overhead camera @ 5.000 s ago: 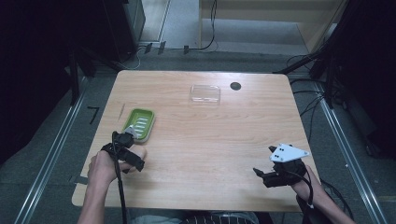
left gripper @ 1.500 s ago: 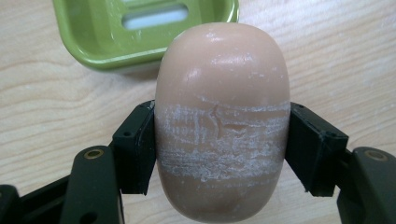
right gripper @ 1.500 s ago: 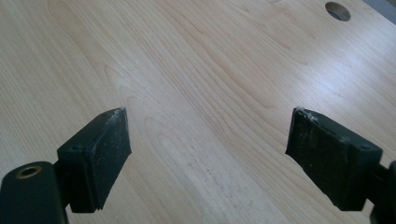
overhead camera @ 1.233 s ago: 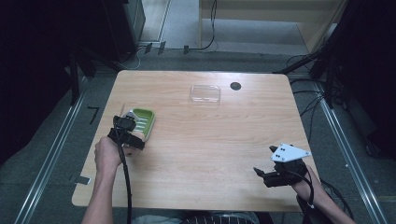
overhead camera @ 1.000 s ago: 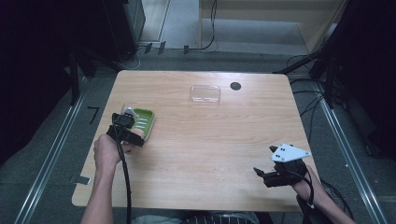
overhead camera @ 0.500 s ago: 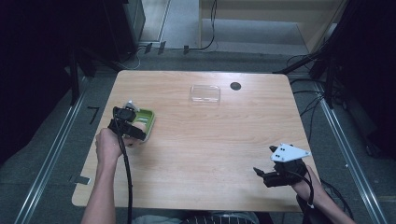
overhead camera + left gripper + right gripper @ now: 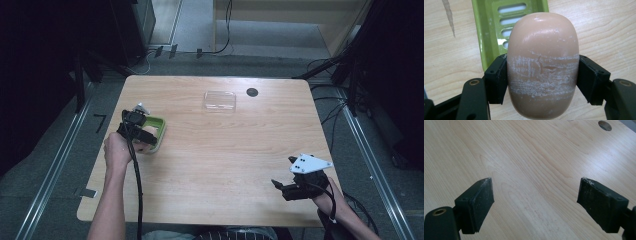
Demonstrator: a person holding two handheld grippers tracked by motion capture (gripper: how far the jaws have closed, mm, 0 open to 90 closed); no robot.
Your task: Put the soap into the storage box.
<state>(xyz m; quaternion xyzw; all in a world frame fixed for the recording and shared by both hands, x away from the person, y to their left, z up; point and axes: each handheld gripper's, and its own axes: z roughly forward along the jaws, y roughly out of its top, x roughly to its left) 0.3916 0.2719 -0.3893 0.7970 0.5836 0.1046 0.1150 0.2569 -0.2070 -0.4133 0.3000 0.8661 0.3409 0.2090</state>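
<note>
So the left gripper (image 7: pixel 541 82) is pinching a soap bar (image 7: pixel 542 65), one pad pressed on each long flank, jaws clamped across the bar's narrow width. Grip sits about mid-length, a bit toward the gripper end, likely so the rounded bar doesn't squirt out; white scuffed streaks run across the bar right at pad level. Bar sticks out forward past the pads, smooth end away from the hand.

Under and beyond the bar lies the green soap dish (image 7: pixel 489 30), slotted floor visible past the soap's far-left edge. From the left gripper view the bar looks lifted, overlapping the dish's near-right part and the bare wood beside it; can't tell if it touches the dish. In the high view the left gripper (image 7: pixel 136 127) sits at the dish (image 7: pixel 159 131) on the table's left side, hand (image 7: pixel 118 150) just nearer the person, cable trailing back down the forearm.

Right gripper (image 7: pixel 534 202) is spread wide, nothing between the pads, bare wood table (image 7: pixel 529 155) below. High view puts it (image 7: pixel 280 186) at the near right, well apart from soap and dish, probably parked out of the way while the left does the work.

Clear plastic lid or tray (image 7: pixel 219 100) lies at far centre, dark round hole (image 7: pixel 252 92) just to its right; both well apart from the soap.
</note>
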